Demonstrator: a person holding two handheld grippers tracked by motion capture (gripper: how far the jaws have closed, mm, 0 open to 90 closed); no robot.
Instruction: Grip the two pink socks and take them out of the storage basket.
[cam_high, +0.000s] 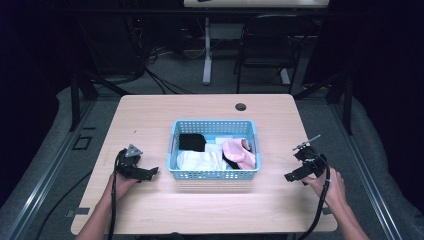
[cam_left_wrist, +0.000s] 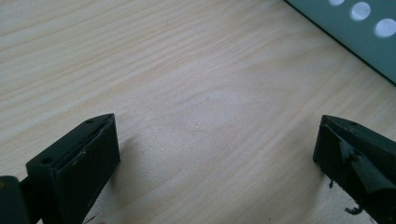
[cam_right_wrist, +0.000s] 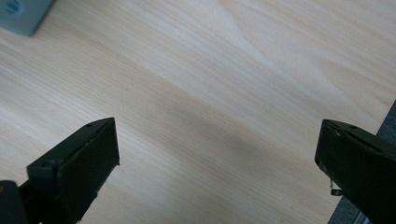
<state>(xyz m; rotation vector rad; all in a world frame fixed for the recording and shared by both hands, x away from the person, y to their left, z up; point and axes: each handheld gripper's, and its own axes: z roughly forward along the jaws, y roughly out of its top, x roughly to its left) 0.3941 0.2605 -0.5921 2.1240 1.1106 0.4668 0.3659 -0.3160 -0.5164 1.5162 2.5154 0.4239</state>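
In the high view, a light blue perforated basket (cam_high: 214, 172) sits at the centre of the pale wooden tabletop (cam_high: 150, 115). Its contents overlap, so none shows whole: a black fabric piece (cam_high: 192, 142) at the upper left inside, a white one (cam_high: 200, 161) in front of it, and a pink one (cam_high: 239, 152) on the right, with a dark patch under the pink that is hard to make out. What these fabric pieces are cannot be told for certain.

The left tongs (cam_high: 150, 173) lie low at the lower left of the frame, just beside the basket's left wall and pointing toward it. In the left gripper view the left tongs (cam_left_wrist: 215, 154) stand wide open over bare wood, gripping nothing, with a corner of the basket (cam_left_wrist: 364, 42) cut off at the upper right.

The right tongs (cam_high: 291, 176) sit at the lower right, near the tabletop's right edge, well apart from the basket. In the right gripper view the right tongs (cam_right_wrist: 217, 154) are likewise spread wide and empty.

Beyond the tabletop, at the top of the frame, a dark chair (cam_high: 270, 45) and loose cables (cam_high: 160, 75) lie in dim light. A round cable hole (cam_high: 240, 107) marks the tabletop's far edge. No writing is legible.
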